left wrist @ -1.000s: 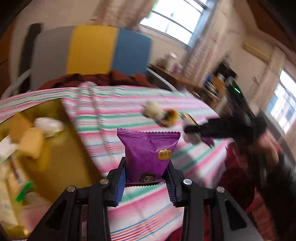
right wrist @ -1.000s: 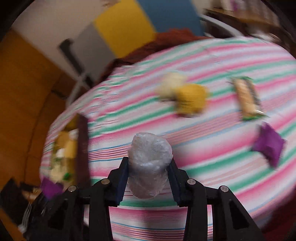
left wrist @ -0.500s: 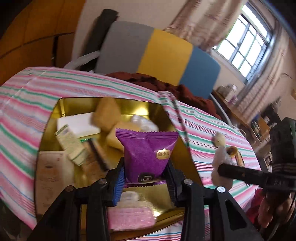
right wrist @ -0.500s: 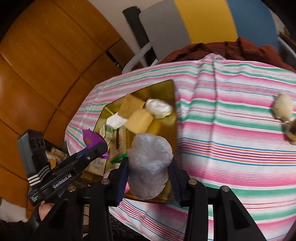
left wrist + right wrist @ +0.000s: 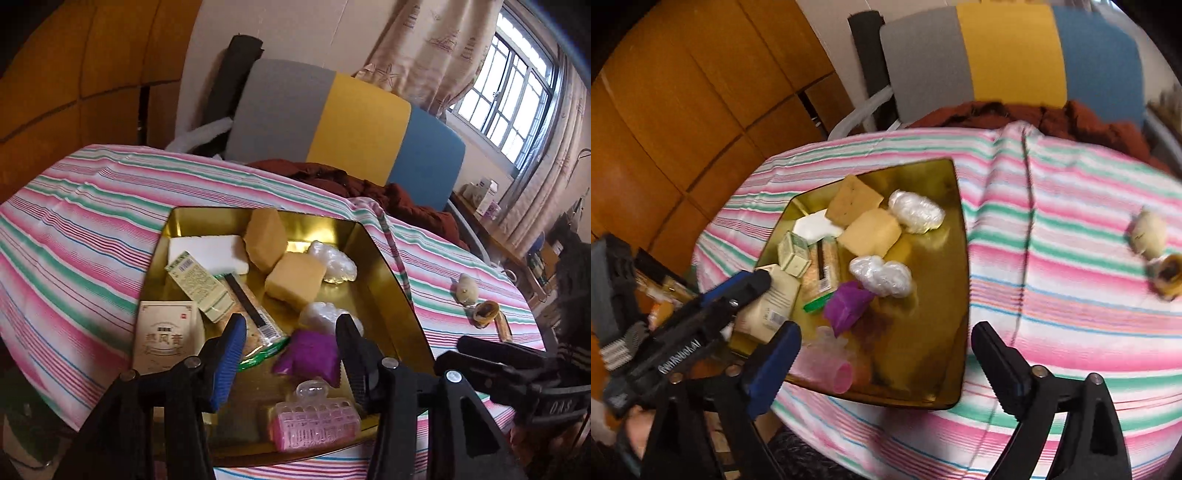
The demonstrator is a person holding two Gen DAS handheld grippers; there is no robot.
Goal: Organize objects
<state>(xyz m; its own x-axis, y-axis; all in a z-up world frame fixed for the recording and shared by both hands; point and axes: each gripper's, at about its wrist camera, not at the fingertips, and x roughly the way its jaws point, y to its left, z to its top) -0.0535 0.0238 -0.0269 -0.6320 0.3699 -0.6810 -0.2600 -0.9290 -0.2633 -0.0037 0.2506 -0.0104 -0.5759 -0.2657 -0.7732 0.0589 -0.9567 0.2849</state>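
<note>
Both grippers spread wide and empty above gold tray (image 5: 391, 273) on striped tablecloth (image 5: 92, 206).

Round table under pink-green-white cloth; chair back (image 5: 332, 122) in grey, yellow and blue panels behind it. Gold tray near table edge, holding, largest first: cream printed box (image 5: 168, 338), white block (image 5: 207, 253), two tan sponge-like blocks (image 5: 293, 280), green-and-white carton (image 5: 199, 286), cracker pack (image 5: 255, 317) with dark stripe, two clear-wrapped white bundles (image 5: 881, 275), pink hair roller (image 5: 314, 424), purple snack packet (image 5: 310, 354). Purple packet lying on tray floor, touching nearer white bundle, between fingers of left gripper (image 5: 291, 347) in that view; not gripped. Right gripper (image 5: 886, 354) over tray's near rim, jaws wide apart, nothing between. Two small pale and brown items (image 5: 1156, 247) on cloth, well apart from tray; blurred, not identifiable.
</note>
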